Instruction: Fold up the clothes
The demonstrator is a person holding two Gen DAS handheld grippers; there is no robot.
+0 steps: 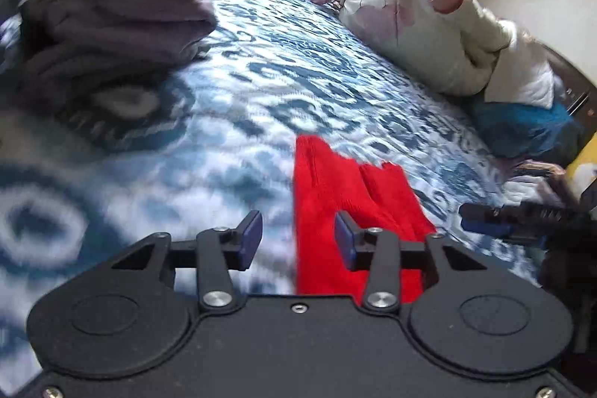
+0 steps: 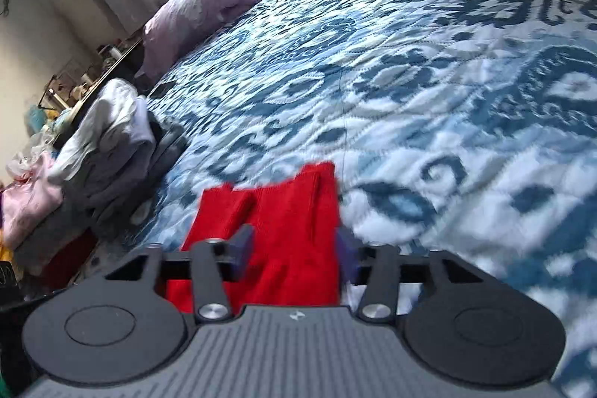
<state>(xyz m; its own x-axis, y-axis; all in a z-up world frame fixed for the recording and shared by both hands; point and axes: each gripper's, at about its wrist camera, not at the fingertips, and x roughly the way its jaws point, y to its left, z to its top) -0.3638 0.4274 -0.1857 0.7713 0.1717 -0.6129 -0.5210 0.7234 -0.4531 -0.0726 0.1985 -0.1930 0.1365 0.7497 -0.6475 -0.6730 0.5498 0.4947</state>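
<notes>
The left claw [image 1: 297, 239] stands with its blue pads apart and nothing clamped; the red knitted garment [image 1: 335, 211] lies on the bed beneath it, mostly under the pad at 3 o'clock and running away toward 12 o'clock. The right claw [image 2: 294, 250] is likewise parted, its pads either side of the same red garment [image 2: 283, 230] but not visibly pressing on it; whether they brush the cloth I cannot tell. There is one red garment, lying flat with two lobes at its far edge. In the left wrist view the right claw's tip [image 1: 485, 217] shows at 3 o'clock, near the garment's edge. Around it spreads the blue-and-white patterned bedspread [image 2: 429, 81]. One stack of folded clothes [image 1: 112, 17], grey and cream, sits at 10 o'clock of the left claw. A lilac pillow [image 2: 209, 10] lies at 11 o'clock of the right claw, and a white-and-pink pillow [image 1: 418, 25] at 1 o'clock of the left. Nothing stands between the claws and the garment.
</notes>
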